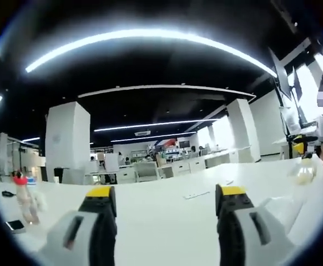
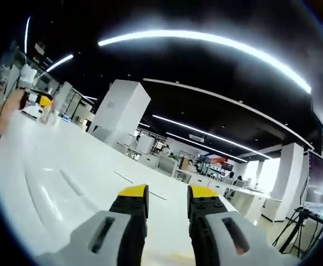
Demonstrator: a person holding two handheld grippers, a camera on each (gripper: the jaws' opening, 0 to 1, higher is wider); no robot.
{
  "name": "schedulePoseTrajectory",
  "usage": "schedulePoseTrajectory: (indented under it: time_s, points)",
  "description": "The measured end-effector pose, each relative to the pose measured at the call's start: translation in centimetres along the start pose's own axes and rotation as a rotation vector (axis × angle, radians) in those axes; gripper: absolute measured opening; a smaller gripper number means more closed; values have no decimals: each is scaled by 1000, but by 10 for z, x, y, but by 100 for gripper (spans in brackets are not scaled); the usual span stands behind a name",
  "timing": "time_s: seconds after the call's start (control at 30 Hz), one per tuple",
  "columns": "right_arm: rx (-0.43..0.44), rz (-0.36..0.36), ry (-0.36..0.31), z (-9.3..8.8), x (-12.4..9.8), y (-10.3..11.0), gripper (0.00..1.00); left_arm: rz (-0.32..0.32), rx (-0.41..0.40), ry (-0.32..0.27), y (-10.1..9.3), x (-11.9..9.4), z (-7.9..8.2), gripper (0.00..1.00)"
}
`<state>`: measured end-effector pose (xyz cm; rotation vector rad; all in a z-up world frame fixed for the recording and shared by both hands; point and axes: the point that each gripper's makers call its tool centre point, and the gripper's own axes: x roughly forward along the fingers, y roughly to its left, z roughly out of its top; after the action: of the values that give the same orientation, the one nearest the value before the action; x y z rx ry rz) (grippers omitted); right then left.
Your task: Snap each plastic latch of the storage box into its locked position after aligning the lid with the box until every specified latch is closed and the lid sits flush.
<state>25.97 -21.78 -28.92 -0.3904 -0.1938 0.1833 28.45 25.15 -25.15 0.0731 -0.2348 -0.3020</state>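
White glossy table (image 1: 161, 213); possibly a clear bottle (image 1: 24, 199).

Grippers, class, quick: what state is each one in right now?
Left gripper: open, fingers wide apart, holding nothing.
Right gripper: fingers close together with a narrow gap, nothing between them; open or closed cannot be told.

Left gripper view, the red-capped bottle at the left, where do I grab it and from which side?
Grip the bottle around its clear body, below the red cap, coming in level from the side. It appears to stand upright on the white table and looks slim, so the left gripper, jaws wide apart, should span it. It is blurred, so this is tentative.
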Motion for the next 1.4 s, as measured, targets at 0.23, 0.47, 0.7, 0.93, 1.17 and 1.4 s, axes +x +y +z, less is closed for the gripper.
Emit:
schedulePoseTrajectory:
  time_s: [0.23,0.47,0.7,0.93,1.17,1.4]
  points:
    - [-1,15,-10,3,0,4,27,-43,1,-7,-15,1,8,74]
    - [6,8,-16,4,0,1,27,-143,26,-32,-50,16,22,75]
    - [13,-4,-22,4,-1,-3,27,-240,73,-26,-86,35,27,73]
    - [18,-2,-29,4,-1,-2,27,-364,123,7,-130,48,21,73]
    - [22,-13,-33,3,-2,-4,27,-494,140,44,-175,60,15,73]
    - [27,-38,-38,3,-3,-8,27,-661,145,102,-234,66,2,73]
